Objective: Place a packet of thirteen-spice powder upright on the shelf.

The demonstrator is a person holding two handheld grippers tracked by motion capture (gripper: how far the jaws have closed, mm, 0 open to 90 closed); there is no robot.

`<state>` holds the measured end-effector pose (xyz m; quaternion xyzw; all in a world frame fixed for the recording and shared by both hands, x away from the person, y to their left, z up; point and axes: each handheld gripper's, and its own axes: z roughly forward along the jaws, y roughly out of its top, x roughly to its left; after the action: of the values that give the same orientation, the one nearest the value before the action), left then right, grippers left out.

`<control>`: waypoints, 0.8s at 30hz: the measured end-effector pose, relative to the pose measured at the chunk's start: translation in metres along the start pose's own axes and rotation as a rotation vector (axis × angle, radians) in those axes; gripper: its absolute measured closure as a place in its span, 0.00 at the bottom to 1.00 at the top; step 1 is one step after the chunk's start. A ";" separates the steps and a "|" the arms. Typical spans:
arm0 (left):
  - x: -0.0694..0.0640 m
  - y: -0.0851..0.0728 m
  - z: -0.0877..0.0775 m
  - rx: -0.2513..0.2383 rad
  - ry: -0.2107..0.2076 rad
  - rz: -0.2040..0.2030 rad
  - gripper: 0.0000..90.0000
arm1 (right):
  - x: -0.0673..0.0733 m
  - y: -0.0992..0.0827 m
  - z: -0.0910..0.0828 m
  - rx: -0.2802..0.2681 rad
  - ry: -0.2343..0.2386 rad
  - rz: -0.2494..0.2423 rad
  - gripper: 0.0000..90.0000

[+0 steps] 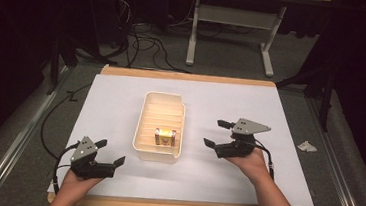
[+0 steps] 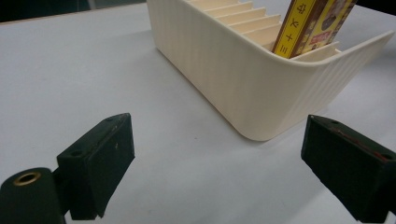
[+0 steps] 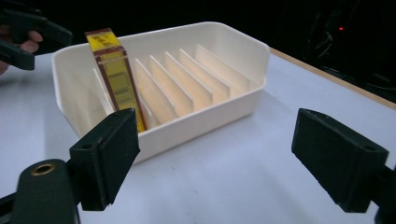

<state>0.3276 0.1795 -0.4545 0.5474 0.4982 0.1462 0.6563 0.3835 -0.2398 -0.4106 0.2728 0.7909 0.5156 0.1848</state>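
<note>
While both claws stand spread and empty, left claw (image 1: 109,153) and right claw (image 1: 217,132) flank the slotted tray (image 1: 145,125) holding a yellow box (image 1: 165,136) near the table's (image 1: 244,183) centre.

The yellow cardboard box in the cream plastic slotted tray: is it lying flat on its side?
No: the yellow cardboard box stands upright in an end slot of the cream plastic slotted tray.

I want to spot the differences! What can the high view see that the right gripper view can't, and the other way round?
The high view alone takes in the person's right hand, the right gripper from outside with its grey plate, the whole white sheet, and the floor with cables and a table frame.

The right gripper view alone brings the right gripper's black jaws up close, standing wide apart with nothing between them, plus the tray's dividers from the side.

Both show the cream tray, the yellow box upright in it, and the left gripper.
</note>
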 end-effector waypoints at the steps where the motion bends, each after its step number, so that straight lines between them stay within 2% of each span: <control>1: 0.000 0.000 0.001 0.001 0.001 0.002 0.11 | 0.000 0.000 0.000 0.000 0.000 0.000 0.17; 2: 0.000 0.000 0.002 0.002 0.001 0.003 0.11 | -0.003 -0.003 -0.008 0.008 -0.029 0.003 0.17; 3: 0.000 0.000 0.002 0.002 0.001 0.003 0.12 | -0.003 -0.003 -0.008 0.008 -0.029 0.003 0.17; 4: -0.001 0.001 0.004 -0.002 0.000 0.000 0.11 | -0.006 -0.008 -0.016 -0.002 -0.052 0.009 0.17; 11: -0.002 0.000 0.011 0.002 0.000 0.004 0.12 | -0.011 -0.028 -0.043 0.009 -0.134 0.037 0.16; 16: -0.003 -0.001 0.016 0.011 -0.005 0.013 0.12 | -0.013 -0.041 -0.064 0.007 -0.193 0.069 0.16; 17: -0.003 -0.001 0.016 0.011 -0.005 0.013 0.12 | -0.013 -0.041 -0.064 0.007 -0.193 0.069 0.16; 18: -0.004 -0.002 0.017 0.015 -0.009 0.016 0.12 | -0.013 -0.046 -0.073 0.012 -0.220 0.086 0.16; 24: -0.005 -0.003 0.021 0.019 -0.014 0.015 0.12 | -0.010 -0.061 -0.099 0.004 -0.281 0.123 0.16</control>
<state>0.3414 0.1624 -0.4566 0.5583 0.4909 0.1425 0.6535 0.3205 -0.3361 -0.4268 0.3908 0.7400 0.4811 0.2611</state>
